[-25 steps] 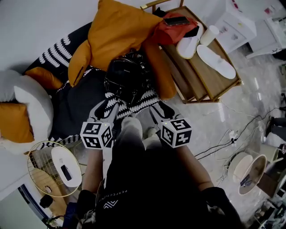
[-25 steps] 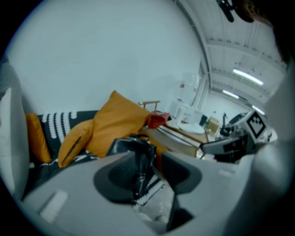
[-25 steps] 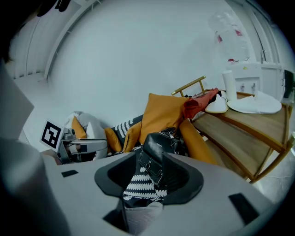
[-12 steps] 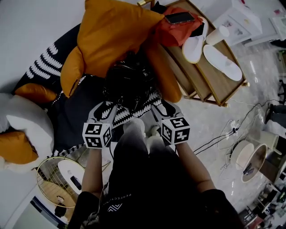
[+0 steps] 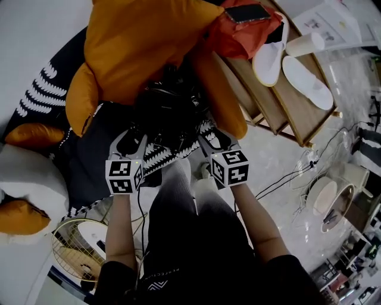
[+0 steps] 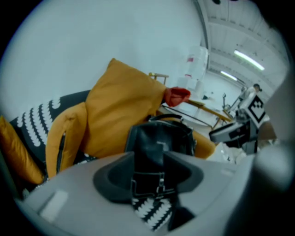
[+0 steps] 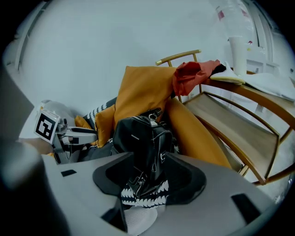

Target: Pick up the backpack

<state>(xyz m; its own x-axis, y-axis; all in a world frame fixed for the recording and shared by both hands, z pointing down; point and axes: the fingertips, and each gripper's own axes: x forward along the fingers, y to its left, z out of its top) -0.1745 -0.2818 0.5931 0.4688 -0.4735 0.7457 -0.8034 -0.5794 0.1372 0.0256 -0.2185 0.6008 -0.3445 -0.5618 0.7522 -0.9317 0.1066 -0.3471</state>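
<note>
Before your left gripper (image 5: 136, 137) and right gripper (image 5: 208, 136), jaws just opening wide, gripping nothing, stands the glossy black leather backpack (image 5: 169, 110); only the head view shows the dark flat phone (image 5: 246, 12).

Light was even and fairly bright, with ceiling strip lights (image 6: 249, 60) glowing up and right of the black backpack (image 6: 161, 138). Small glints lay on its leather. Both gripper views bowed towards dark corners, and the near foreground below the backpack was blurred.
</note>
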